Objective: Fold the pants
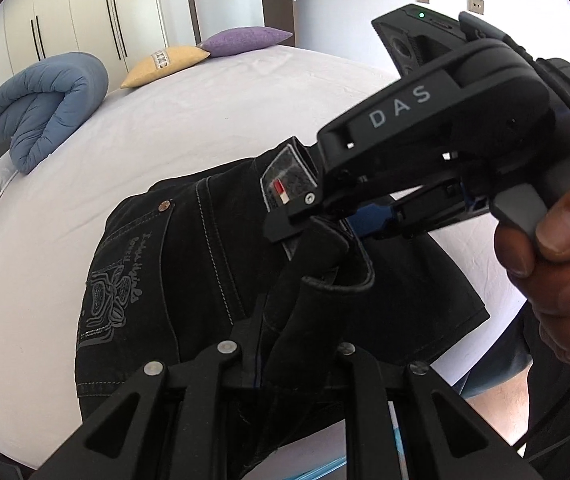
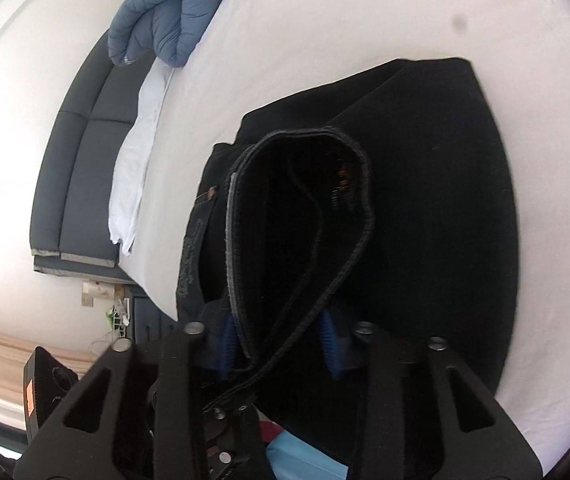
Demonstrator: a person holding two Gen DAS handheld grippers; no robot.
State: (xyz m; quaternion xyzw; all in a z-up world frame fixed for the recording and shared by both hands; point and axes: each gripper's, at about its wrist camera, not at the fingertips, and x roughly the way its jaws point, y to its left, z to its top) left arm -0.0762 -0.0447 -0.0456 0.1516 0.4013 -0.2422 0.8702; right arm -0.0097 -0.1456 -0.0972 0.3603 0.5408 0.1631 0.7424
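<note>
Black jeans (image 1: 189, 264) lie folded on a white bed (image 1: 213, 120), back pocket with grey embroidery up. My left gripper (image 1: 285, 332) is shut on a raised fold of the jeans near the leg hems. My right gripper (image 1: 313, 216), held in a hand, is shut on the same bunch of fabric just beyond it. In the right wrist view the right gripper (image 2: 281, 348) holds the looped hems (image 2: 305, 216) lifted above the rest of the jeans (image 2: 437, 200).
A rolled blue duvet (image 1: 45, 104) lies at the bed's far left edge, also in the right wrist view (image 2: 165, 12). A yellow pillow (image 1: 165, 64) and a purple pillow (image 1: 245, 40) sit at the head. Wardrobes and a door stand behind. A dark bed frame (image 2: 81, 184) borders the mattress.
</note>
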